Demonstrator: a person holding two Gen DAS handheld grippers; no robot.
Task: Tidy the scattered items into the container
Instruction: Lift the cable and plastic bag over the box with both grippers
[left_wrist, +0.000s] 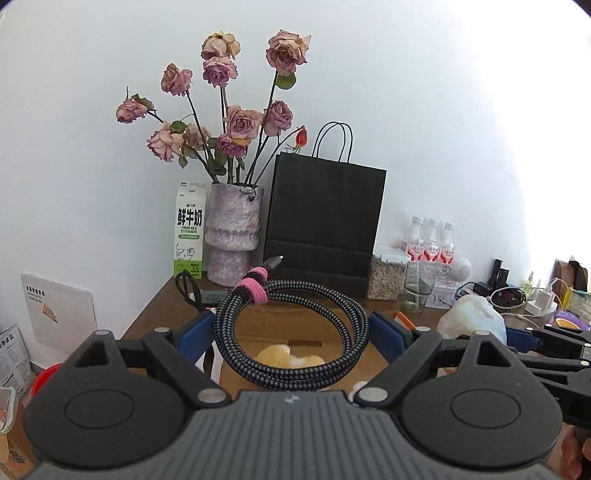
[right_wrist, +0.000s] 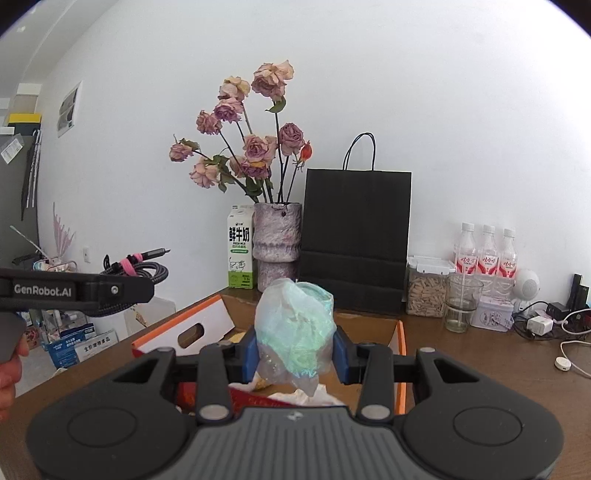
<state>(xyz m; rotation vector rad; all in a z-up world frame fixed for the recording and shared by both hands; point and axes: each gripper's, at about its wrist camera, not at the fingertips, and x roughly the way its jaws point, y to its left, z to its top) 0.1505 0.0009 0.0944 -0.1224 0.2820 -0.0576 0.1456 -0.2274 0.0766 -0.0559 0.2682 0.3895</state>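
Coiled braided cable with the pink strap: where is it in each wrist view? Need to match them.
Left wrist view: coiled cable fills the centre, held between the left hand-held gripper pads, above the cardboard box.
Right wrist view: coiled cable sits at the left edge, mid-height, partly behind the left hand-held gripper's arm.
Shared landmark: black paper bag against the wall.

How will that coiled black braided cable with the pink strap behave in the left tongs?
The coiled black braided cable probably keeps its loop, since the pink strap binds it. Held across its width by the left tongs, it looks springy and light, so it may flex or slip.
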